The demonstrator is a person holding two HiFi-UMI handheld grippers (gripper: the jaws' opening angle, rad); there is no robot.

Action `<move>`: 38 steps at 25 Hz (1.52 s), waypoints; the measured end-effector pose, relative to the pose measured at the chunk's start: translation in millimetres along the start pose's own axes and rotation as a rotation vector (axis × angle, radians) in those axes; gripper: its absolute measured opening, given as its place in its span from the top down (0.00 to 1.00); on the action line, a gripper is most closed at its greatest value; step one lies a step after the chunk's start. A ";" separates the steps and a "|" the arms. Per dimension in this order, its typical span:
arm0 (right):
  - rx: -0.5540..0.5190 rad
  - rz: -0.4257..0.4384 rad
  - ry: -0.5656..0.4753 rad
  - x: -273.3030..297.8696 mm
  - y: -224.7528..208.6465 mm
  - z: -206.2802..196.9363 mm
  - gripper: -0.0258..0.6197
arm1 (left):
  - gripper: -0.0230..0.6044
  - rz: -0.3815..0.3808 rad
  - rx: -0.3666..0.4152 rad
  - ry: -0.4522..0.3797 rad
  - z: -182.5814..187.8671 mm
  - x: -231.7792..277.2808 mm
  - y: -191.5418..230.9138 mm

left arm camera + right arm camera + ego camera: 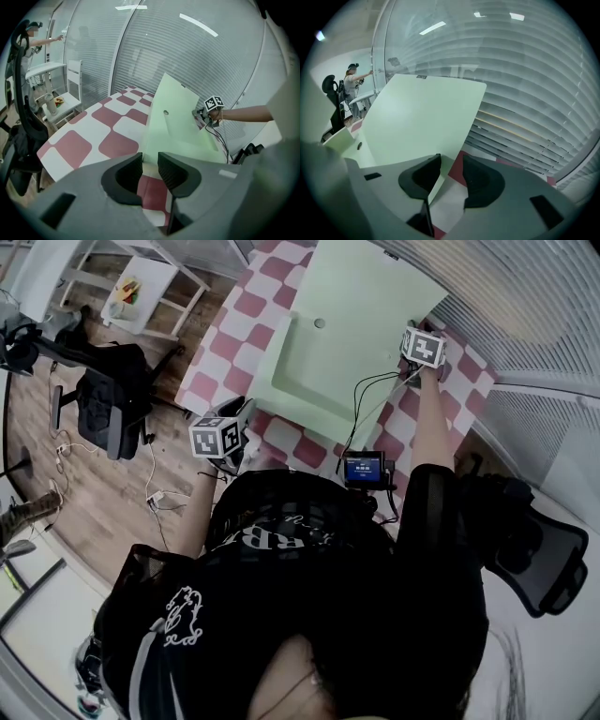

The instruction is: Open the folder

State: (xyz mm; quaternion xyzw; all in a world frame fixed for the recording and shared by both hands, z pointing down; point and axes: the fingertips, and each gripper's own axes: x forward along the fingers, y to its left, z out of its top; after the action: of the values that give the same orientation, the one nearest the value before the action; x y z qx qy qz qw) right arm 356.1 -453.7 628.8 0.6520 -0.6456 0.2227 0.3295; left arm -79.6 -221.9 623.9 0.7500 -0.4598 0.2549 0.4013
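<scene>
1. The pale green plastic folder (pixel 319 371) lies on the red-and-white chequered bench (pixel 281 439), with its front cover (pixel 422 117) tilted up.
2. The right gripper (pixel 451 176) has the cover's free edge between jaws that stand partly apart, likely propping it rather than clamping it.
3. The left gripper (pixel 150 171) hovers near the bench's near edge, jaws narrowly apart and empty, probably ready to steady the folder.

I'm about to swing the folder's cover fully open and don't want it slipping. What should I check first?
1. Edge of cover between jaws of right tool: ok.
2. Firm clamp of right tool on cover: not ok, a gap shows beside one pad.
3. The cover raised off folder base: ok.
4. Jaws of left tool apart, empty: ok.
5. Steadying of folder base by left tool: not ok, it is over the table.
</scene>
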 end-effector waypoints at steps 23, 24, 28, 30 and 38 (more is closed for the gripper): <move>0.120 0.100 -0.210 -123.9 11.9 12.8 0.72 | 0.79 -0.031 0.157 -0.013 5.2 -9.7 -7.1; 0.131 0.098 -0.219 -132.1 11.6 10.7 0.72 | 0.79 -0.040 0.158 -0.021 6.3 -11.5 -8.1; 0.180 0.095 -0.251 -167.5 10.7 0.1 0.72 | 0.79 -0.096 0.158 -0.069 14.3 -20.5 -19.0; 0.208 0.103 -0.272 -187.1 13.9 -5.4 0.72 | 0.79 -0.132 0.171 -0.094 20.4 -25.1 -28.9; 0.313 0.182 -0.371 -267.7 67.1 -28.0 0.85 | 0.79 -0.316 0.260 -0.203 43.8 -51.0 -79.1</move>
State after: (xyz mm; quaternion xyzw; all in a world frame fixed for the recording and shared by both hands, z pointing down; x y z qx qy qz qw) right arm 275.5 -244.1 465.9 0.6641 -0.7085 0.2251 0.0790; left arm -31.0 -213.7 532.5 0.8799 -0.3380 0.1690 0.2879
